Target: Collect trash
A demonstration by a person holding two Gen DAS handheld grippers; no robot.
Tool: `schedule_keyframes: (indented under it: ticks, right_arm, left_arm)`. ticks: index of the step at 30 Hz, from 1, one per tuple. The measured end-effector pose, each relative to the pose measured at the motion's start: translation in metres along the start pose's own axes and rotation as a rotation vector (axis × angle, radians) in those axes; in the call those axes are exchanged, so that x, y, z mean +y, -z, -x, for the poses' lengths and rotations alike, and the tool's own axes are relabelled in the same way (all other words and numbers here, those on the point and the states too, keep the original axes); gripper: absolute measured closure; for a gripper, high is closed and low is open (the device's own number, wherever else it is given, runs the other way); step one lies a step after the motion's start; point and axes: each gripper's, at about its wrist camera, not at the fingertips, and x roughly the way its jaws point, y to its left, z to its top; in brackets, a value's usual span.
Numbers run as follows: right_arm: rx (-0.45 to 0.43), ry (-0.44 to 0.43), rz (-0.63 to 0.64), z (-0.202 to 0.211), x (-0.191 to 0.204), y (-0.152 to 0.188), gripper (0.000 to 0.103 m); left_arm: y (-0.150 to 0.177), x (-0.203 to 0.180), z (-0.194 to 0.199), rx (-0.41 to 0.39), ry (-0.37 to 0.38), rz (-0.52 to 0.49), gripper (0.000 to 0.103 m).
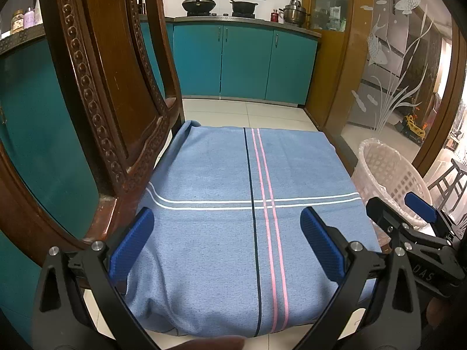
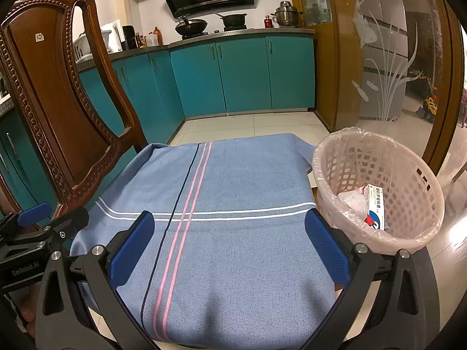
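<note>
A pink mesh wastebasket (image 2: pixel 408 175) lined with a clear bag stands on the floor right of the chair; its rim (image 1: pixel 376 151) also shows in the left wrist view. Inside lie a small white and blue carton (image 2: pixel 376 210) and crumpled wrappers (image 2: pixel 353 201). A blue cloth (image 1: pixel 233 218) with pink, navy and white stripes covers the chair seat, cloth (image 2: pixel 233 218), and nothing lies on it. My left gripper (image 1: pixel 226 239) hovers open over the cloth. My right gripper (image 2: pixel 229 242) is open too, beside the basket. Each gripper shows in the other's view: right gripper (image 1: pixel 402 213), left gripper (image 2: pixel 55 213).
A carved wooden chair back (image 1: pixel 96 87) rises at the left, chair back (image 2: pixel 52 93). Teal kitchen cabinets (image 2: pixel 242 75) and a stove with pots stand beyond a tiled floor (image 2: pixel 248 125). An etched glass sliding door (image 2: pixel 379 58) in a wooden frame is at the right.
</note>
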Motion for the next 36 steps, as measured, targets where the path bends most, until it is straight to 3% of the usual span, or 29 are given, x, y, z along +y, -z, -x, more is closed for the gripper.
schedule_keyframes:
  ticks: [36]
  right_arm:
    - [0.019,0.003,0.014,-0.0028,0.0063,0.0093,0.003]
  left_arm:
    - [0.0019,0.0002,0.0084,-0.014,0.006,-0.002,0.003]
